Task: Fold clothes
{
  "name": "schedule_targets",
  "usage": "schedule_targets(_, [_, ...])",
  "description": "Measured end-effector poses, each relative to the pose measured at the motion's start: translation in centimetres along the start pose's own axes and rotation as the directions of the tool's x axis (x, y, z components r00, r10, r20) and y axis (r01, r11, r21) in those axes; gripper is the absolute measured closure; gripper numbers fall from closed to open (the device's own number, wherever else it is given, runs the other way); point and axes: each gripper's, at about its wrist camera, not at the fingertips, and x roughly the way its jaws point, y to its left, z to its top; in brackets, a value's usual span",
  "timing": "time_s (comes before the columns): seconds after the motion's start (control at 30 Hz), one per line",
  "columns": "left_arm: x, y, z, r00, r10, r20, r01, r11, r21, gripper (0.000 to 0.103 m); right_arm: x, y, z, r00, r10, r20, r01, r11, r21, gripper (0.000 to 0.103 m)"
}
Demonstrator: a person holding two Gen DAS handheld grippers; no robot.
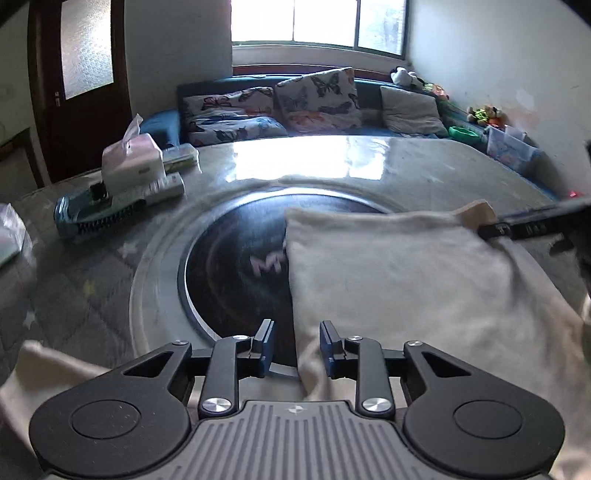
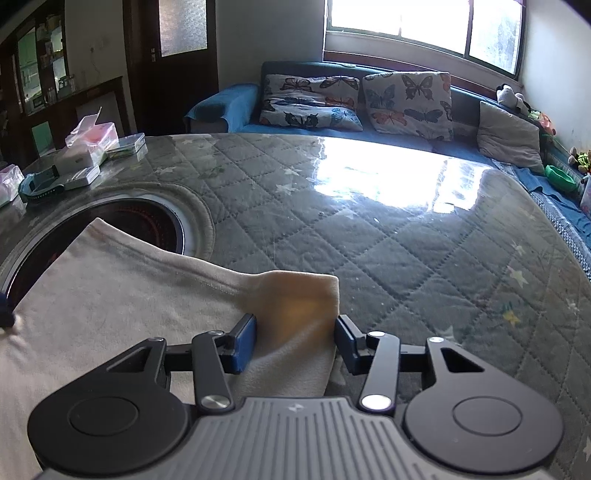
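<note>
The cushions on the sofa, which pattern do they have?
The two cushions carry a butterfly print on a light ground; the right wrist view shows it best.

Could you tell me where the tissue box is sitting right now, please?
The tissue box stands at the table's far left in both views, beside a flat green-edged case and behind a blue brush, well left of the cream garment.

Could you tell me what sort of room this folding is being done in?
Probably a home living room: a sofa with butterfly cushions under a window, and a quilted table holding the cloth.

Tissue box [image 1: 132, 162] on quilted table [image 2: 369, 236]; butterfly cushions [image 2: 408, 105] behind.
</note>
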Motion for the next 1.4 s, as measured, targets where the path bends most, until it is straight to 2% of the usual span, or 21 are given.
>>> schedule_targets(0.2, [2.9, -0.2, 1.8, 0.999, 0.04, -0.023, -0.041, 0.999, -0.011, 0.074, 0.4, 0.1, 0.4, 1.0, 0.01, 0.005, -0.01, 1.0, -0.009, 0.056])
schedule_targets(0.3, [3.1, -0.2, 1.9, 0.999, 0.046, -0.009, -0.046, 0.999, -0.004, 0.095, 0.7, 0.4, 0.7, 1.0, 0.016, 0.011, -0.015, 1.0, -0.012, 0.056])
schedule_targets(0.37, [3.0, -0.3, 1.7, 0.997, 0.071, 0.005, -0.071, 0.997, 0.017, 0.098, 1.0, 0.6, 1.0, 1.0, 0.022, 0.014, -0.022, 1.0, -0.019, 0.056])
schedule_targets(0.6, [2.3, 0.9, 1.1, 0.99, 0.14, 0.017, -0.14, 0.99, 0.002, 0.099, 2.5, 2.1, 2.2, 0.998, 0.063, 0.031, -0.061, 0.997, -0.051, 0.053])
schedule_targets(0.73, [2.4, 1.7, 1.4, 0.989, 0.148, 0.008, -0.148, 0.989, -0.02, 0.098, 3.2, 3.0, 3.2, 0.997, 0.072, 0.03, -0.07, 0.996, -0.063, 0.053])
schedule_targets(0.77, [2.4, 1.8, 1.5, 0.99, 0.142, 0.003, -0.142, 0.99, -0.028, 0.095, 3.1, 3.1, 3.4, 0.997, 0.072, 0.029, -0.07, 0.995, -0.064, 0.053])
schedule_targets(0.87, [1.9, 2.3, 1.6, 0.992, 0.127, -0.002, -0.127, 0.99, -0.062, 0.09, 1.5, 2.8, 3.0, 0.996, 0.077, 0.035, -0.075, 0.995, -0.065, 0.053])
schedule_targets(1.03, [-1.0, 3.3, 0.8, 0.988, 0.143, 0.052, -0.139, 0.987, -0.078, 0.089, -1.5, 2.6, 1.9, 0.995, 0.098, 0.036, -0.094, 0.993, -0.077, 0.051])
schedule_targets(1.1, [-1.9, 4.6, 0.1, 0.978, 0.202, 0.054, -0.196, 0.975, -0.102, 0.088, -3.1, 2.9, 0.8, 0.993, 0.118, 0.031, -0.114, 0.988, -0.103, 0.048])
schedule_targets(1.17, [-2.5, 6.1, -0.7, 0.96, 0.274, 0.05, -0.266, 0.955, -0.132, 0.088, -4.7, 3.5, -0.5, 0.99, 0.139, 0.026, -0.135, 0.982, -0.134, 0.045])
schedule_targets(1.2, [-2.9, 6.8, -1.1, 0.95, 0.31, 0.047, -0.3, 0.942, -0.147, 0.086, -5.3, 3.8, -1.1, 0.988, 0.152, 0.02, -0.148, 0.978, -0.146, 0.045])
schedule_targets(1.27, [-3.5, 8.3, -1.9, 0.925, 0.378, 0.039, -0.366, 0.914, -0.176, 0.074, -6.3, 4.5, -2.5, 0.984, 0.176, 0.007, -0.173, 0.971, -0.164, 0.044])
schedule_targets(1.4, [-4.8, 11.2, -3.5, 0.871, 0.492, 0.009, -0.476, 0.848, -0.233, 0.068, -8.0, 5.9, -4.8, 0.977, 0.213, -0.016, -0.212, 0.96, -0.183, 0.04])
